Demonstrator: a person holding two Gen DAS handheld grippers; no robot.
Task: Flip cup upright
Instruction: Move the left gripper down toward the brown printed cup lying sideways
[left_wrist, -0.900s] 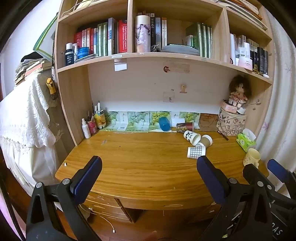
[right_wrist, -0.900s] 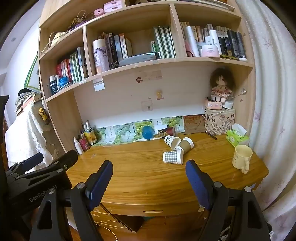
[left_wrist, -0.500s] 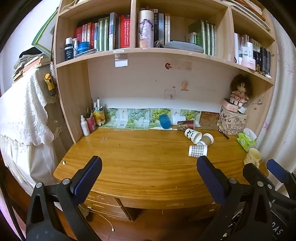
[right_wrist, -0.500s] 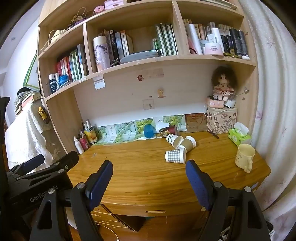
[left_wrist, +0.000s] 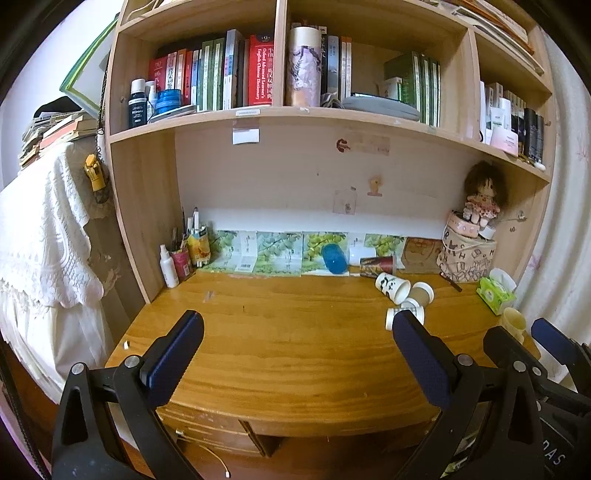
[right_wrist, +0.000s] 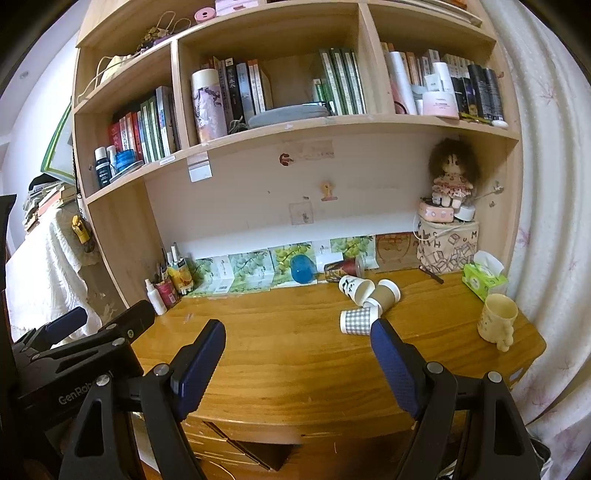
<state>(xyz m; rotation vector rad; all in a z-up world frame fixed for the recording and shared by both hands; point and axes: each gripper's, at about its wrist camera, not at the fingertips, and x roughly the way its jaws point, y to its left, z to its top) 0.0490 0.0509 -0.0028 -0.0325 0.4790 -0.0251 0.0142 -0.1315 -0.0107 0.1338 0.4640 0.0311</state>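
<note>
Several paper cups lie on their sides at the right of the wooden desk (right_wrist: 288, 354): a checked cup (right_wrist: 357, 321), a brown cup (right_wrist: 386, 295), a white panda-print cup (right_wrist: 355, 288), a dark red cup (right_wrist: 341, 266) and a blue cup (right_wrist: 302, 268) by the back wall. In the left wrist view the checked cup (left_wrist: 392, 316) is partly hidden behind my finger; the panda cup (left_wrist: 392, 287) shows behind it. My left gripper (left_wrist: 297, 338) and right gripper (right_wrist: 297, 341) are both open and empty, held before the desk's front edge, well short of the cups.
A cream mug (right_wrist: 496, 325) stands upright at the desk's right end, next to a green tissue pack (right_wrist: 482, 275). A patterned box with a doll (right_wrist: 448, 243) sits at the back right. Bottles and pens (right_wrist: 168, 284) stand at the back left. Bookshelves hang above. Drawers lie below the desk.
Both grippers have moved forward and slightly up toward the desk; the desk and cups appear a little nearer. Jaws stay open. The cups have not moved.
</note>
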